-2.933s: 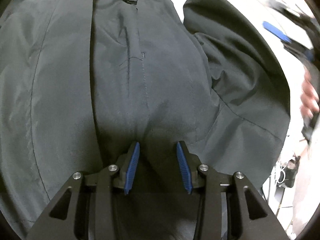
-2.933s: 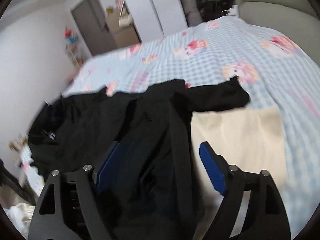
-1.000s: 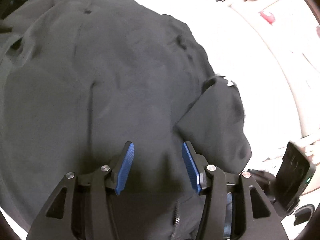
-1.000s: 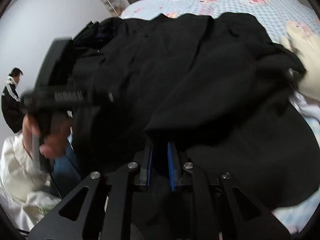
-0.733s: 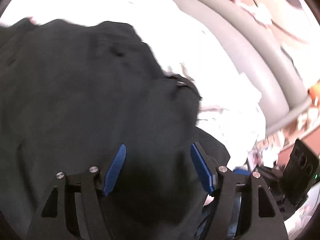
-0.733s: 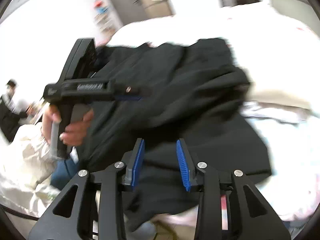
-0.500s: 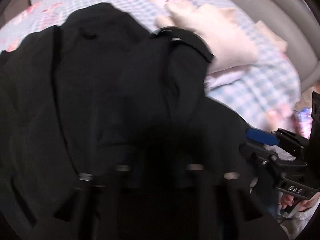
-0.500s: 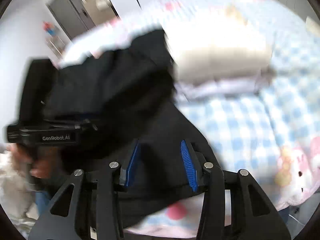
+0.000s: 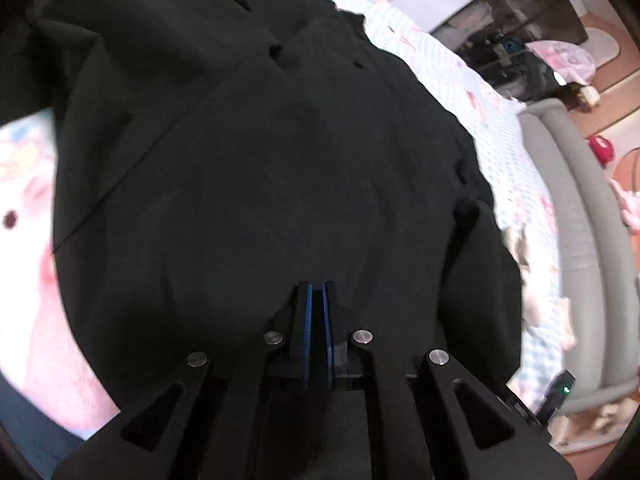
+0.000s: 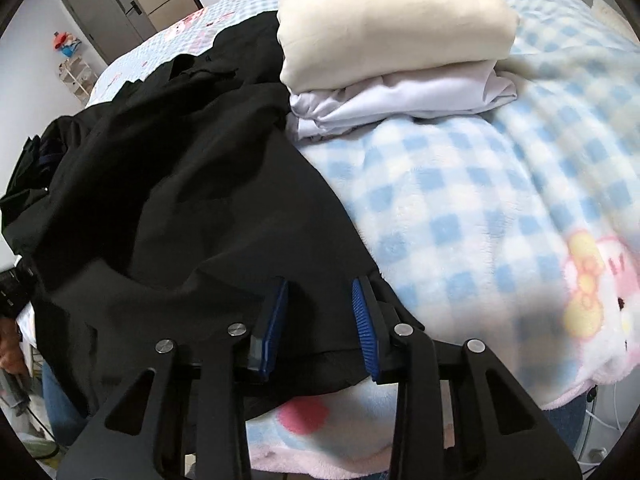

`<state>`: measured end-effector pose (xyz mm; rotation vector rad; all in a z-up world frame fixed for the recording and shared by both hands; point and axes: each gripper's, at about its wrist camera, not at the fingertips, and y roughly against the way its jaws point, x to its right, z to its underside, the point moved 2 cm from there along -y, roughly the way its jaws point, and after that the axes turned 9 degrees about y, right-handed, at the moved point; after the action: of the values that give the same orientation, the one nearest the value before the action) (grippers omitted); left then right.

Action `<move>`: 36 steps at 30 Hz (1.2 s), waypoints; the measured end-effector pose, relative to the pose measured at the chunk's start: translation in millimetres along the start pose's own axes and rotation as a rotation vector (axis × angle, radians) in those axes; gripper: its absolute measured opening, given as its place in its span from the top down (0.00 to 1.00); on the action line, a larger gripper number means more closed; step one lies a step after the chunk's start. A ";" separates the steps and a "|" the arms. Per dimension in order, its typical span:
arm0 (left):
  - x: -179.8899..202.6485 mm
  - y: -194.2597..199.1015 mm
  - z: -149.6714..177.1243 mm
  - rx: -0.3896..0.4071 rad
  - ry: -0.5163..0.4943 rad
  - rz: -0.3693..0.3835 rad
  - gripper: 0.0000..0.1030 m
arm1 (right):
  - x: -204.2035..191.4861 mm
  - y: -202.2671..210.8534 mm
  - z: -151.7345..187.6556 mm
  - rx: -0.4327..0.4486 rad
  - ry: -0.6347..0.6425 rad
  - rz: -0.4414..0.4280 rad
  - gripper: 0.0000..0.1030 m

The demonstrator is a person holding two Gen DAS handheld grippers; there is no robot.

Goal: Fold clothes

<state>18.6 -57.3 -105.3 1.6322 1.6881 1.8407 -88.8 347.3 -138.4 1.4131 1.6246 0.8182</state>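
On my left gripper [image 9: 318,300] the blue pads stand almost together, only a thin slit between them, pressed into the near part of the black garment [image 9: 260,168]; I cannot make out a fold of cloth inside that slit, so whether it actually has hold of the cloth I cannot tell; the jaws closed within the last second and have settled at this narrow gap.

The right gripper [image 10: 320,308] is partly open; its jaws have just been closing a little, and the near hem of the black garment [image 10: 180,200] lies between the blue pads [image 10: 362,316] without either pad visibly pressing on it.

The black garment is spread over the checked blue and white blanket [image 10: 480,200] on the bed, rumpled, its hem reaching the near edge of the bed by my right gripper; from the left wrist it fills most of the view, with blanket [image 9: 460,76] showing past its far right side.

Toward the far right of the bed sits a stack of folded clothes; a cream folded piece [image 10: 392,20] lies on top of a white folded piece [image 10: 400,100], and the stack touches the black garment's edge.

A grey padded bed frame [image 9: 576,240] curves along the right of the left wrist view.
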 end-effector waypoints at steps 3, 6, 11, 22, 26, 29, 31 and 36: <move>54.1 -7.4 8.5 -0.007 -0.188 0.038 0.55 | -3.5 11.0 -5.1 0.026 0.004 -0.013 0.66; 125.8 -34.5 20.4 -0.074 -0.410 0.064 0.50 | -14.7 21.8 -13.2 0.072 0.031 -0.059 0.64; 218.5 -83.7 47.9 -0.157 -0.727 0.001 0.32 | -22.8 9.8 -18.4 0.044 0.049 -0.106 0.60; 185.3 -50.0 8.2 -0.055 -0.621 -0.047 0.96 | -33.6 -0.7 -8.7 -0.006 0.036 -0.144 0.60; 102.6 5.6 -7.5 0.041 -0.302 0.019 0.95 | -25.2 1.2 -7.0 0.013 0.008 -0.132 0.60; 49.1 1.3 8.2 0.014 -0.194 -0.031 0.88 | -20.4 4.4 -4.7 0.010 0.009 -0.102 0.62; 13.9 0.7 17.3 -0.046 -0.112 -0.019 0.84 | -22.8 2.9 -7.7 0.004 0.036 -0.057 0.62; -12.4 23.7 9.9 -0.011 -0.006 0.068 0.65 | -15.2 5.0 -11.0 -0.006 0.050 0.034 0.62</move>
<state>43.2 -68.4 -96.3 1.7097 1.6367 1.8695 -95.6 333.5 -126.5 1.4296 1.6383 0.8846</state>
